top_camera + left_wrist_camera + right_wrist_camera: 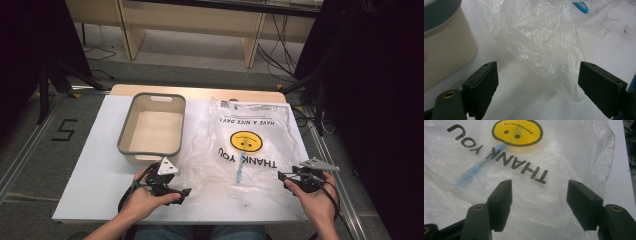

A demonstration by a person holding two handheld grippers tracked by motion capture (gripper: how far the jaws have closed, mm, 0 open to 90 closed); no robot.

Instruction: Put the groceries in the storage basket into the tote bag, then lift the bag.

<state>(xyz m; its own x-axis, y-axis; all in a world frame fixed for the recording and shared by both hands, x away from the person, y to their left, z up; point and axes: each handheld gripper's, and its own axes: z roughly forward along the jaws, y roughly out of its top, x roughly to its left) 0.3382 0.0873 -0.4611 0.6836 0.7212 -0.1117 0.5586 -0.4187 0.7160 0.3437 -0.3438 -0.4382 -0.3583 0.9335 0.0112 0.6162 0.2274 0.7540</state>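
Thin printed plastic bag (250, 145) lying flat on the white table (95, 170), just right of the beige bin (152, 127), a blue object (240, 172) inside. Left gripper (186, 192) and right gripper (280, 175) both gape, empty. Film is light, limp, slippery, likely tearable; pinch a raised edge fold.

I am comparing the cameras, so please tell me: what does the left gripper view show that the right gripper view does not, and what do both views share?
The left gripper view shows the beige bin with its grey rim and the crumpled, unprinted corner of the plastic bag between its gripper's open jaws.

The right gripper view shows the bag's print: the yellow smiley face and the words THANK YOU.

Both share the clear bag, the blue object inside it, the white table and a pair of open black jaws.
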